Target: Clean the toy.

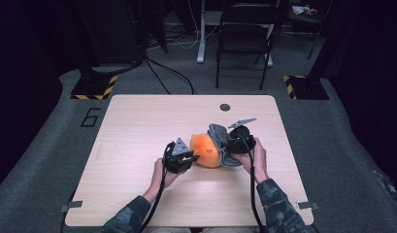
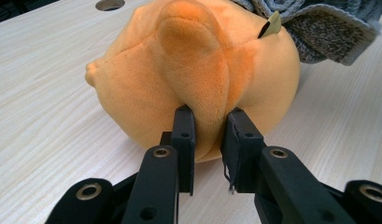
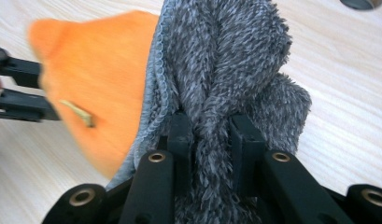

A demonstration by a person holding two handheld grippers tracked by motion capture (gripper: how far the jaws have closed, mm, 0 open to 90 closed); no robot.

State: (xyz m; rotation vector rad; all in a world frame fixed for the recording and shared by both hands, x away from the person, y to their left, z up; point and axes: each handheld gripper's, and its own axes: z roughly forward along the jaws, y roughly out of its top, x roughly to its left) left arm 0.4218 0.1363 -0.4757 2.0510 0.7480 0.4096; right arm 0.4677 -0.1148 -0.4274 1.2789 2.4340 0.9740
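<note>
Plush: round orange soft toy point(image 1: 207, 151) mid-table, touching grey fuzzy knit cloth point(image 1: 220, 141) on its right.
L gripper point(image 2: 208, 130): clamped on a ridge of the plush.
R gripper point(image 3: 212, 135): pinching a cloth fold.
Done: both grips set.
Left: prob. pull cloth over or off the plush; can't tell which.
Table: light wood tabletop point(image 1: 138, 126).

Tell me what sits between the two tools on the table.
In the high view, the orange plush toy and the grey towel lie side by side between the left tool and the right tool, each pinched by its nearer tool.
</note>
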